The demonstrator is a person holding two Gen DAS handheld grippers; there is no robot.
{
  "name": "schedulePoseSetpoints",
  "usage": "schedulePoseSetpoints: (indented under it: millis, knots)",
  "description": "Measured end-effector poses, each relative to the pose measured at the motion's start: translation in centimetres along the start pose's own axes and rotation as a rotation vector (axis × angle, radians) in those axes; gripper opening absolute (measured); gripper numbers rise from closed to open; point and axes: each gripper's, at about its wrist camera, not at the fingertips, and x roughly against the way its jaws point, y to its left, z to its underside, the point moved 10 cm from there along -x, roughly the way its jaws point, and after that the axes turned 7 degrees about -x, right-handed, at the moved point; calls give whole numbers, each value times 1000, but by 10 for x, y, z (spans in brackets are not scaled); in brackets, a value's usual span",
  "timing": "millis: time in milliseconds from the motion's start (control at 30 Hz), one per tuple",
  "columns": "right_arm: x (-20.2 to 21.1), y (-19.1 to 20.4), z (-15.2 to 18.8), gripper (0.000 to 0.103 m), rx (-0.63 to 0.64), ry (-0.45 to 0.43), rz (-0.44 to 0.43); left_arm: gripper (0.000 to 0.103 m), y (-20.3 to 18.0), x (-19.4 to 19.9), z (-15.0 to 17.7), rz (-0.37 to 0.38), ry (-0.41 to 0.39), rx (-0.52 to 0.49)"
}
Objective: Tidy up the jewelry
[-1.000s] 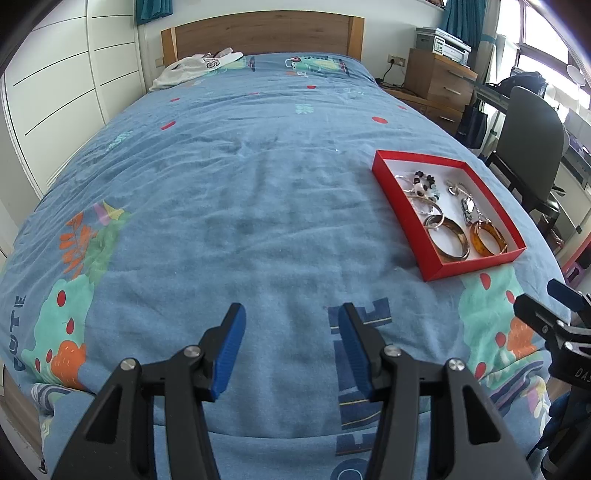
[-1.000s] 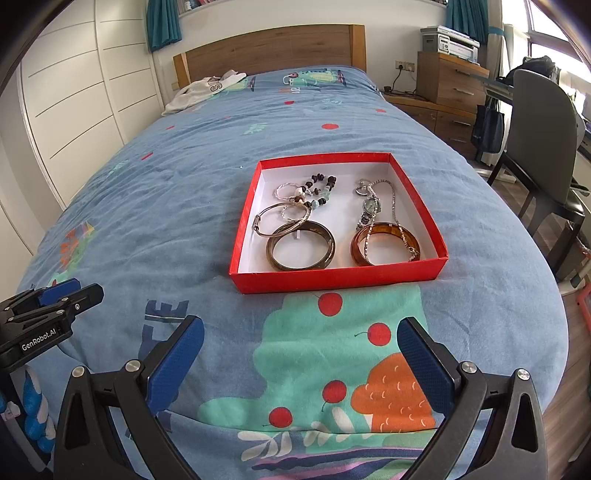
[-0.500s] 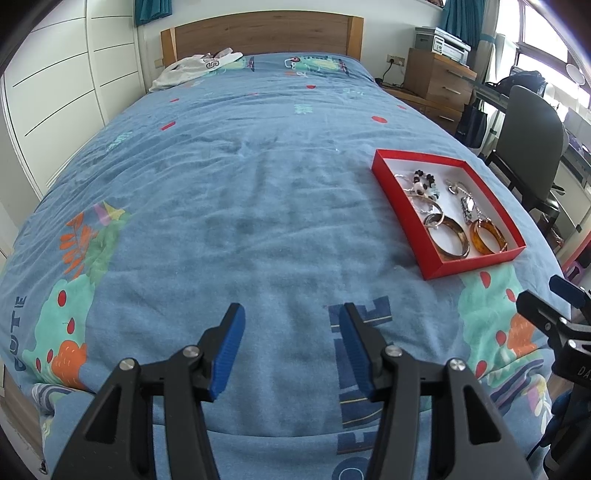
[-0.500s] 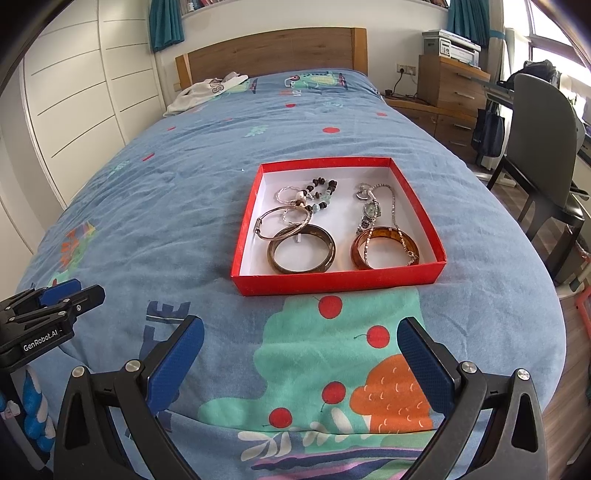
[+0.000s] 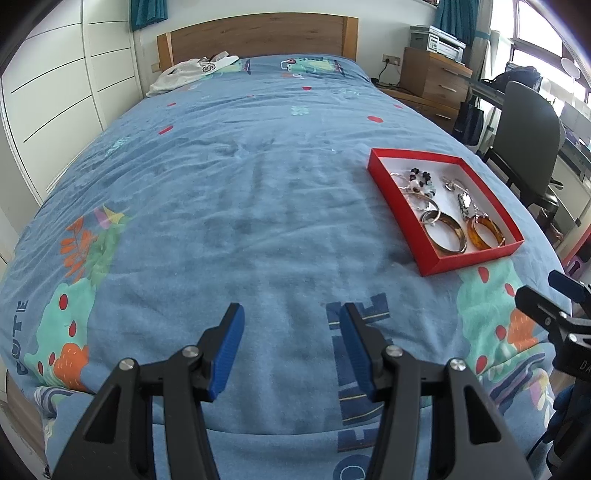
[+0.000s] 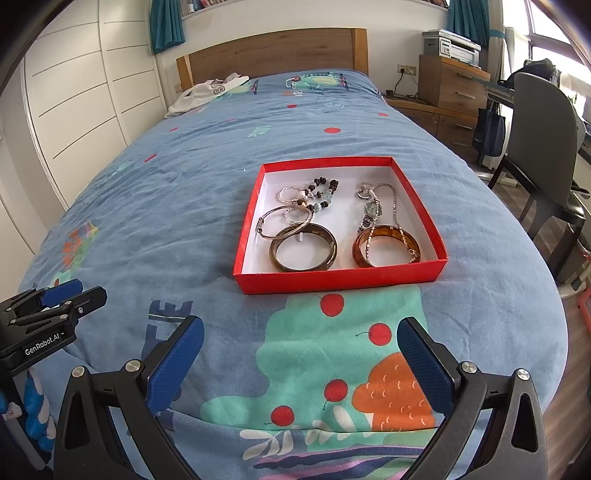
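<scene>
A red box [image 6: 334, 280] with a white floor lies on the blue bedspread; it also shows in the left wrist view [image 5: 472, 264] at the right. Inside lie a brown bangle [image 6: 275, 254], an amber bangle [image 6: 360, 251], a thin silver bangle [image 6: 267, 218], a beaded bracelet [image 6: 325, 184] and a watch on a chain [image 6: 373, 210]. My right gripper [image 6: 301, 354] is open and empty, near the bed's foot, short of the box. My left gripper [image 5: 291, 339] is open and empty over bare bedspread, left of the box.
A white garment [image 5: 192, 70] lies by the wooden headboard [image 5: 258, 35]. White wardrobe doors [image 5: 62, 96] stand left. A wooden dresser [image 6: 452, 85] with a printer and a grey chair [image 6: 543, 147] stand right of the bed.
The right gripper has drawn back and risen slightly, so the box sits a little farther off. The left gripper has hardly moved. Both stay open.
</scene>
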Motion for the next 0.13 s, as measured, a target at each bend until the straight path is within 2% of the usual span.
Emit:
schedulePoseSetpoints:
  millis: [133]
  knots:
    - [1,-1,0,102,-3,-3,0,52,1,0,1,-9,1,0]
